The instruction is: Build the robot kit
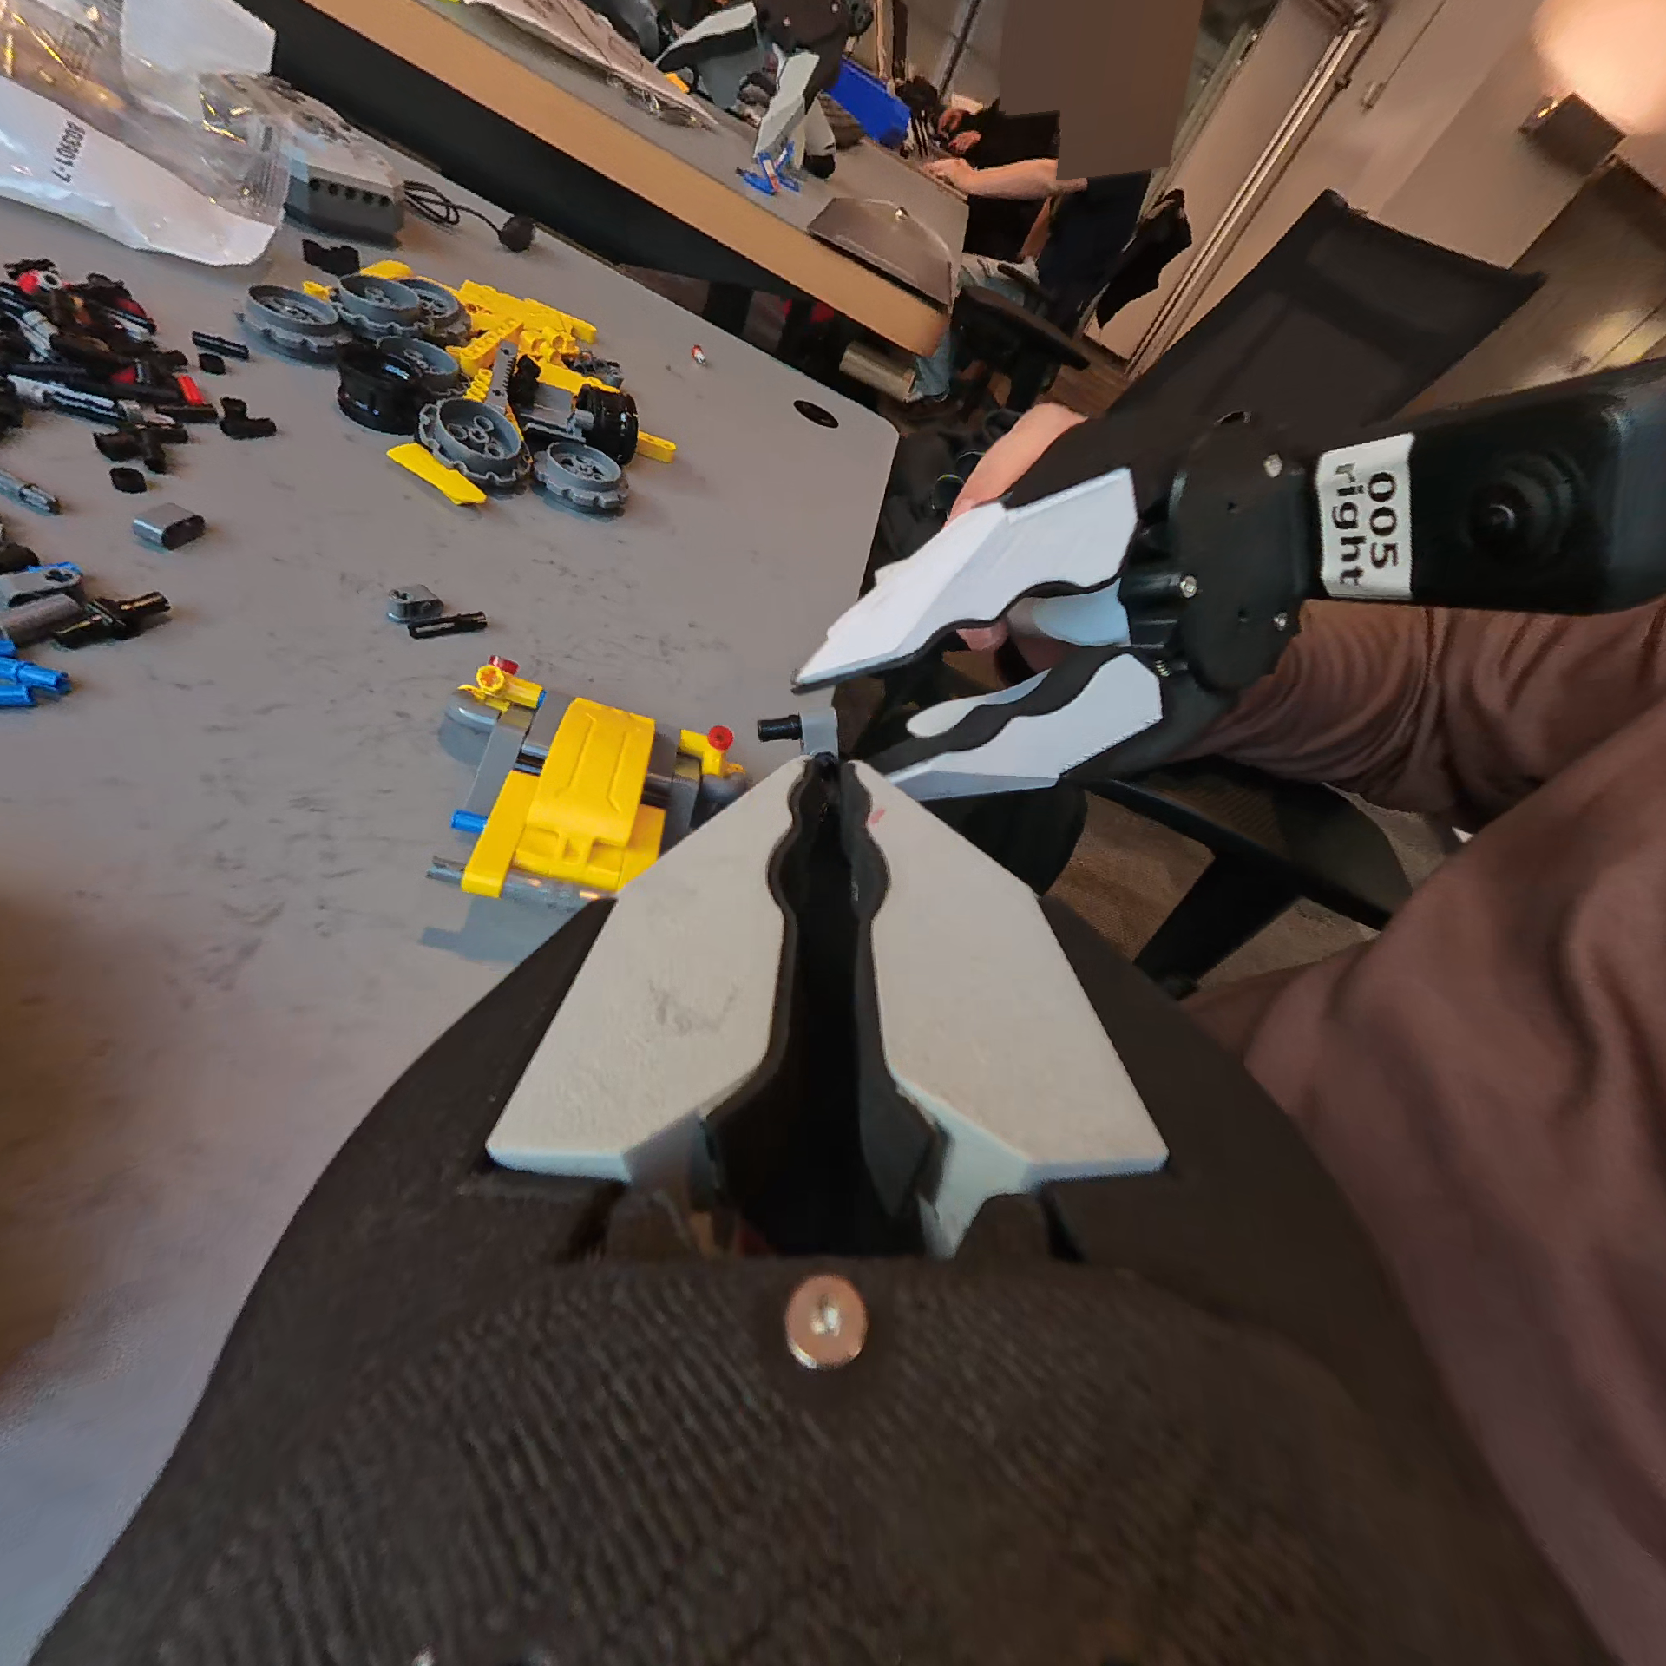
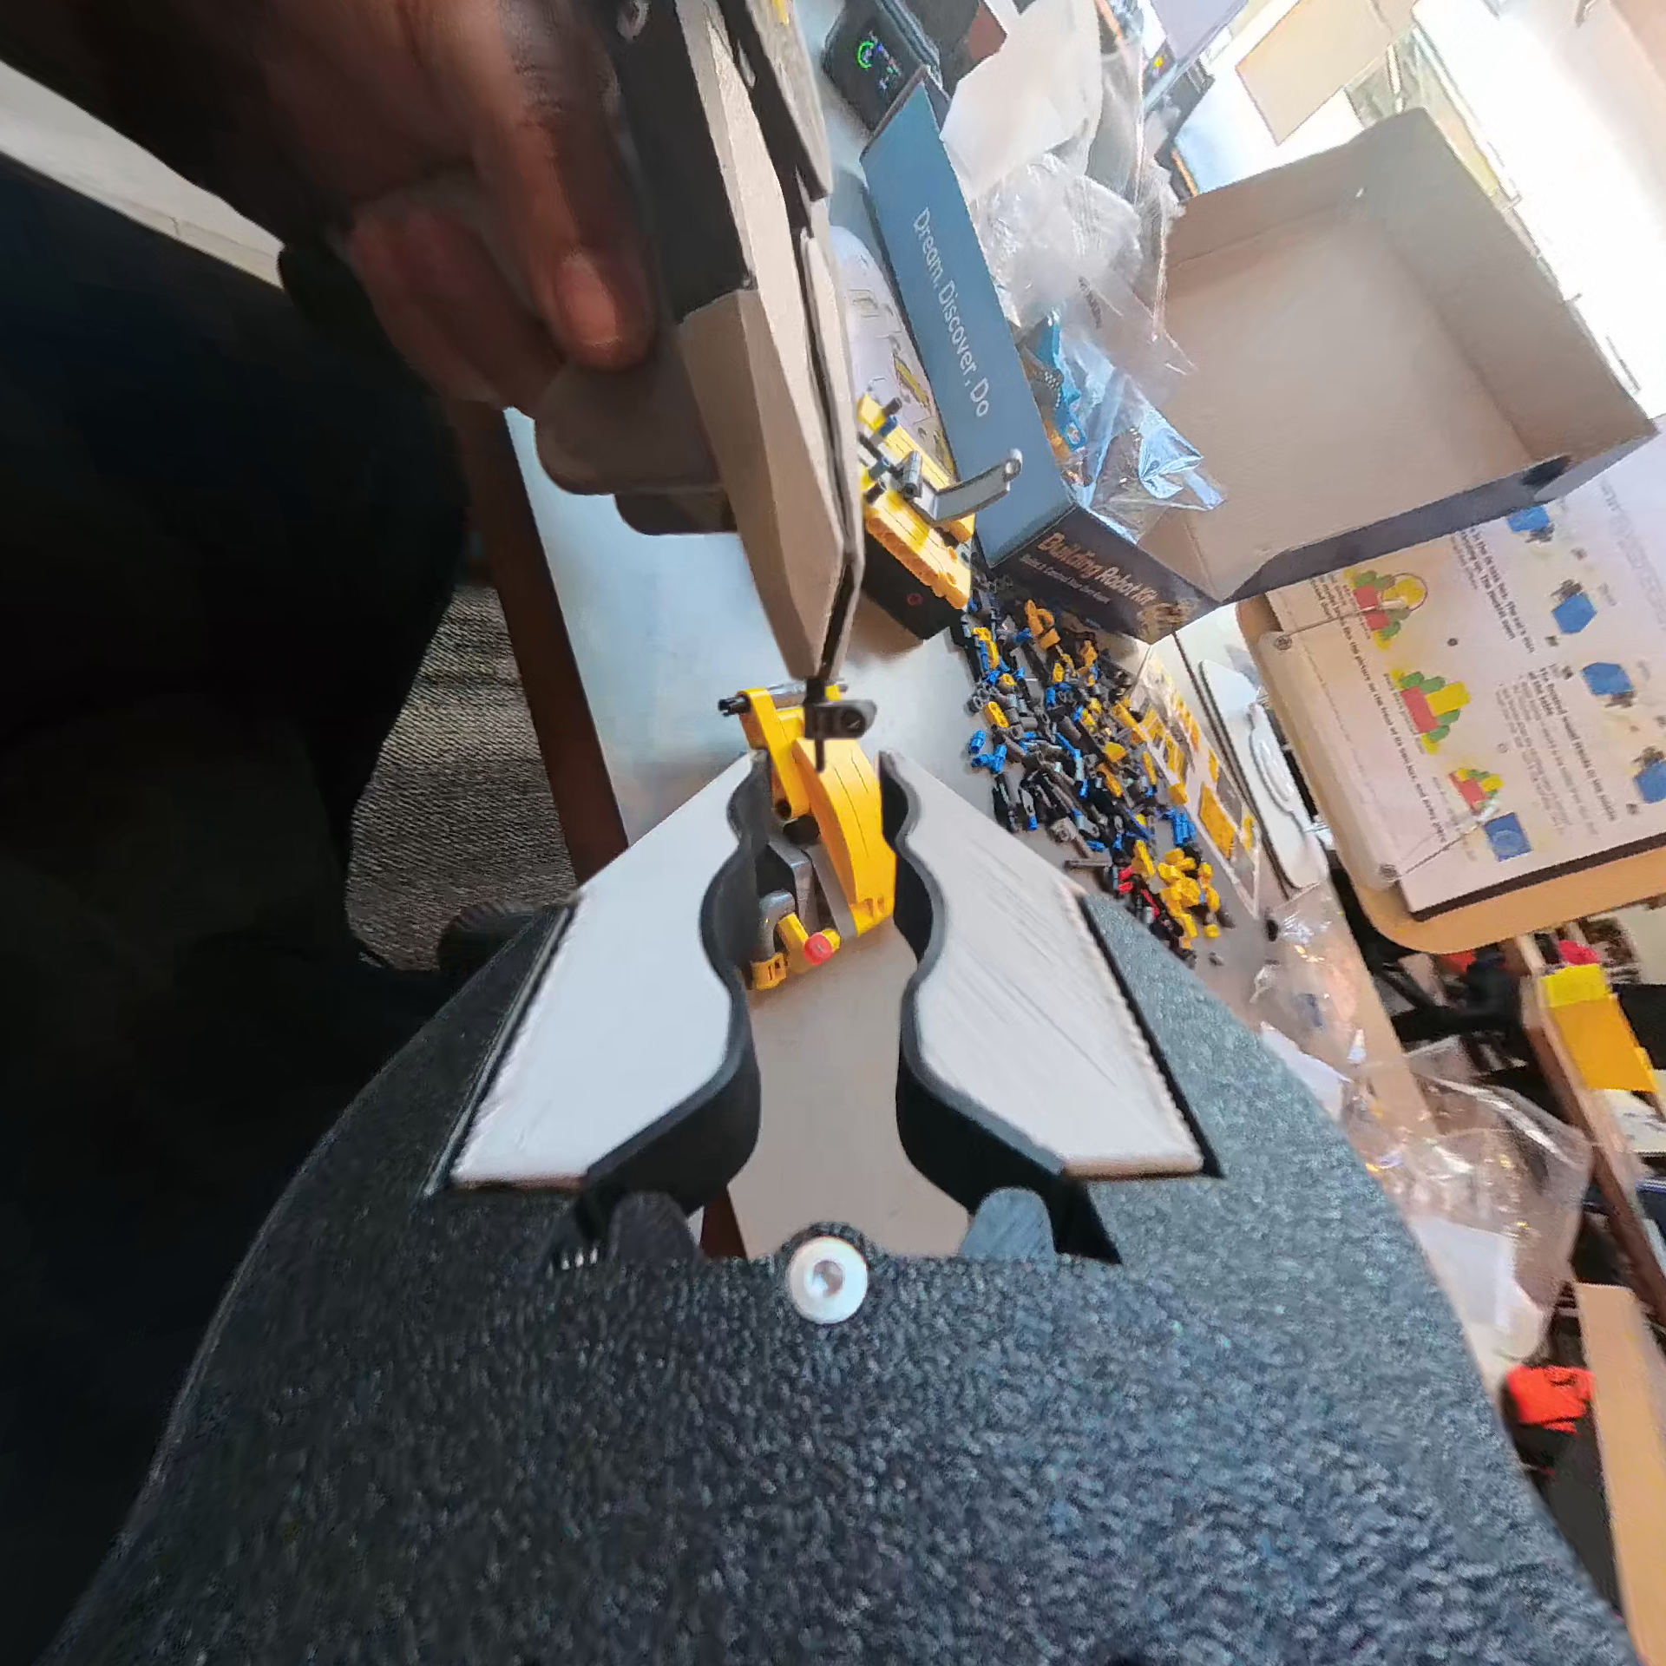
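My left gripper (image 1: 825, 766) is shut on a small grey connector with a black pin (image 1: 800, 728), held just above the near edge of the grey table (image 1: 270, 901). My right gripper (image 1: 847, 728) comes in from the right, open, with its fingertips on either side of the connector. In the right wrist view the right gripper (image 2: 820, 766) is open. The left gripper (image 2: 825, 672) reaches down from above with the small connector (image 2: 843, 717) at its tips. A yellow and grey brick assembly (image 1: 577, 793) lies on the table just beyond; it shows between the right fingers (image 2: 834, 829).
A heap of grey wheels and yellow parts (image 1: 469, 379) and black parts (image 1: 90, 361) lie farther back, by a plastic bag (image 1: 135, 135). Loose small parts (image 2: 1082, 766), a blue box (image 2: 956, 343), an open cardboard box (image 2: 1352, 361) and an instruction sheet (image 2: 1487, 685) fill the table's far side. Only a small space, under 4 cm, lies between the two pairs of fingers.
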### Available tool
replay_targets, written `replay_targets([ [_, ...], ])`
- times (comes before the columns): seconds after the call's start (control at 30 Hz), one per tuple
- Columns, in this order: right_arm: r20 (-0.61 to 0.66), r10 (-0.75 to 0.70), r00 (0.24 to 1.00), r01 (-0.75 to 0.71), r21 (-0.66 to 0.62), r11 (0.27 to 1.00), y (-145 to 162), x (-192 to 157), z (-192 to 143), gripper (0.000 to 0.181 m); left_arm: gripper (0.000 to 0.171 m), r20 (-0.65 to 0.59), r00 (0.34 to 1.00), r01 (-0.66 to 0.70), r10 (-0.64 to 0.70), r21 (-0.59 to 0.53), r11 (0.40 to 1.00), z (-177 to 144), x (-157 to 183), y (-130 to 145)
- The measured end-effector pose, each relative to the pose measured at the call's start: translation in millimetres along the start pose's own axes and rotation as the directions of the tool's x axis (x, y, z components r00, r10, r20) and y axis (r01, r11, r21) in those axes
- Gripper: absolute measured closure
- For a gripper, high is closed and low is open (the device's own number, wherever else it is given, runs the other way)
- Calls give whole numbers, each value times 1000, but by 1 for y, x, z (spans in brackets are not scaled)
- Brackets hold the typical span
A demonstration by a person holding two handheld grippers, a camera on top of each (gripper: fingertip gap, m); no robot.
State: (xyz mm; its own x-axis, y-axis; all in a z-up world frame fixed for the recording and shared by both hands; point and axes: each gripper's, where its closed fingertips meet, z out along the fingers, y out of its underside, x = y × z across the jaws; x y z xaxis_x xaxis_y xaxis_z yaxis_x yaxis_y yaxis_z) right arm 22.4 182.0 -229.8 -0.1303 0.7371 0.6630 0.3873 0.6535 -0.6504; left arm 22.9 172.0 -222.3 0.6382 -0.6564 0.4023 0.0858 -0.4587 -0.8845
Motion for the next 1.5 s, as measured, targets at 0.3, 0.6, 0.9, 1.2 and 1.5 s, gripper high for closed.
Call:
replay_targets([
  [0.3,25,-26,999,27,-6,1000,-8,-14,9,161,170,46,999,6,-2,-90,996,-11,-1,10],
  [0.6,16,4,1000,-4,-8,1000,-19,-21,19,162,170,103,993,-33,56,-219,975,-24,-11,25],
  [0.9,41,-34,999,33,5,999,-28,-35,26,162,170,57,998,-10,28,-291,957,-31,-10,40],
  [1.2,85,-91,992,89,26,996,-31,-48,30,162,170,69,997,4,20,-322,947,-38,-15,49],
  [1.5,55,-53,997,53,6,999,-21,-41,22,164,170,44,997,-43,63,-353,935,-28,-12,44],
])
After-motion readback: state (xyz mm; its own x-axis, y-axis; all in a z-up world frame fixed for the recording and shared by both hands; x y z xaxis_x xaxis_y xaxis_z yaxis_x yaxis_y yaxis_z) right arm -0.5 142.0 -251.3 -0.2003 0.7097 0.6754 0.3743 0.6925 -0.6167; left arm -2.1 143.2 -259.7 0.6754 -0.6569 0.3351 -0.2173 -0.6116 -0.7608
